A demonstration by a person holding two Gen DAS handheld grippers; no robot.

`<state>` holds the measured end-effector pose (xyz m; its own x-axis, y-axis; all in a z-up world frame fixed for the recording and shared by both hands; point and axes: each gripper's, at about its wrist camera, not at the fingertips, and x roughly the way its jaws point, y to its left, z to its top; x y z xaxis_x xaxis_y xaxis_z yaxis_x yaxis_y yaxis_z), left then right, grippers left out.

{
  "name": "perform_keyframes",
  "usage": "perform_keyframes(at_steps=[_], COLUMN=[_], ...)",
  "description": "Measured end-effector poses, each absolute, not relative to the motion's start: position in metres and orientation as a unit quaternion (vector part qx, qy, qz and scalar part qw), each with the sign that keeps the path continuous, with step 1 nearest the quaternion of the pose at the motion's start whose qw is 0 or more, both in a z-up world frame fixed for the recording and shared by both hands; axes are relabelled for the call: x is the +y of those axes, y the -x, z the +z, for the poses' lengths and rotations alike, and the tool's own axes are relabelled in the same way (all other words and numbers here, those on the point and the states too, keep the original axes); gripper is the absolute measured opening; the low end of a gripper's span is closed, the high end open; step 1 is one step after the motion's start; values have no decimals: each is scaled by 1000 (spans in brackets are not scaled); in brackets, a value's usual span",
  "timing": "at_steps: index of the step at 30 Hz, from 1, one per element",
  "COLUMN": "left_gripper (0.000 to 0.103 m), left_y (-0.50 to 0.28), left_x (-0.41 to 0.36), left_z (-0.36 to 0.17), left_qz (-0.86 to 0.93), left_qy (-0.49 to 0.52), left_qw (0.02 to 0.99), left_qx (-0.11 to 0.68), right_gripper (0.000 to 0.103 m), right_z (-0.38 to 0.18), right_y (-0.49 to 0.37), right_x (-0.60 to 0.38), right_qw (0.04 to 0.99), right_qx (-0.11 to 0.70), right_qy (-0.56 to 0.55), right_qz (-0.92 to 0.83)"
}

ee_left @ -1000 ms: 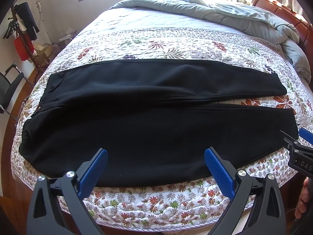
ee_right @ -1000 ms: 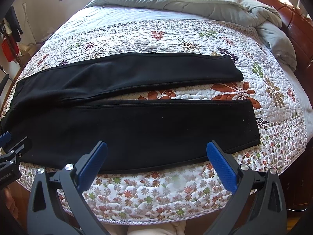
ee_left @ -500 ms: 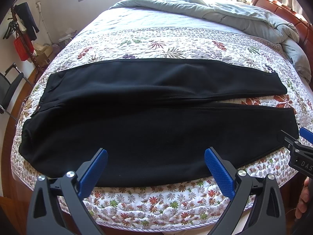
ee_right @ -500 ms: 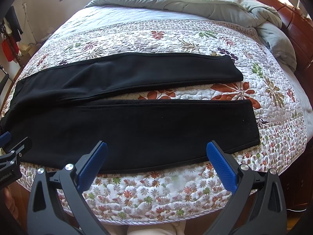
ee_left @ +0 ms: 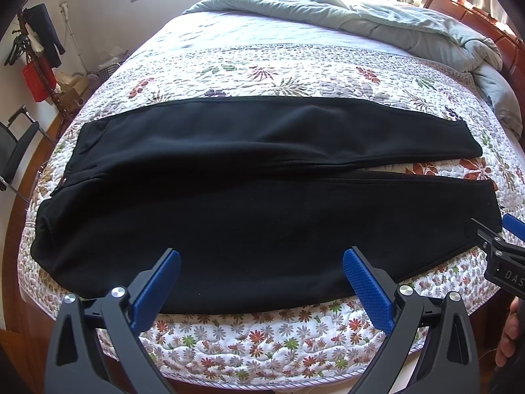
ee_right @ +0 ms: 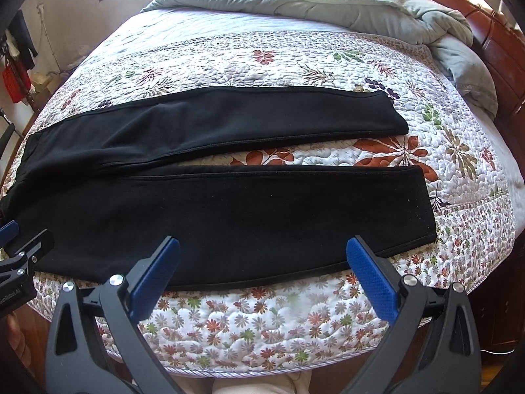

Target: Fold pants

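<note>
Black pants (ee_left: 229,203) lie flat across a floral quilt (ee_left: 279,75), waist at the left, both legs running right with a narrow gap between them. They also show in the right wrist view (ee_right: 246,216). My left gripper (ee_left: 262,264) is open and empty, hovering over the near edge of the near leg toward the waist. My right gripper (ee_right: 262,252) is open and empty, hovering over the near edge of the near leg toward the cuff (ee_right: 426,207). Neither touches the cloth.
A grey-green duvet (ee_left: 393,26) is bunched at the far side by the wooden headboard (ee_right: 485,32). A clothes rack (ee_left: 36,52) and a chair (ee_left: 13,151) stand left of the bed. The quilt's front edge (ee_right: 262,344) lies just below the grippers.
Both grippers have drifted very slightly; the pants have not moved and nothing was gripped.
</note>
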<state>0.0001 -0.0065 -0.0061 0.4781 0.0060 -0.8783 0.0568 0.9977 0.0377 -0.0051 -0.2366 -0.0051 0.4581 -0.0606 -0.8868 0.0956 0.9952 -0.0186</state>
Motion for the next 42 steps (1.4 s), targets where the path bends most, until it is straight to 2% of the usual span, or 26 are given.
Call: perform_keyframes(at_steps=[17,22,26,34,42], left_gripper=[99,99,99,99,99], left_y=[-4,-20,-36,-120,-196], left_x=[-13,-19,-25,-52,-81], left_z=[-9,-29,-38,-35,-41], left_qz=[-17,-20,-38,-140,-178], left_qy=[-35,-48,-65,-8,-14], left_qw=[859,845,858,830,828], left_qx=[511,532,508,539,532], right_gripper=[101,101,101,101,97], right_z=[-9,-15,-15,-37,-93], right_y=[3,-12,-45,-163,-239], right_x=[-240,-265,-313,-446,-512], right_qw=[853,848,847,818,771], right_qx=[520,526,528,566,624], right_qy=[-21,-55,-59,-93,-131], right_qz=[-39,-26,-25,-27,6])
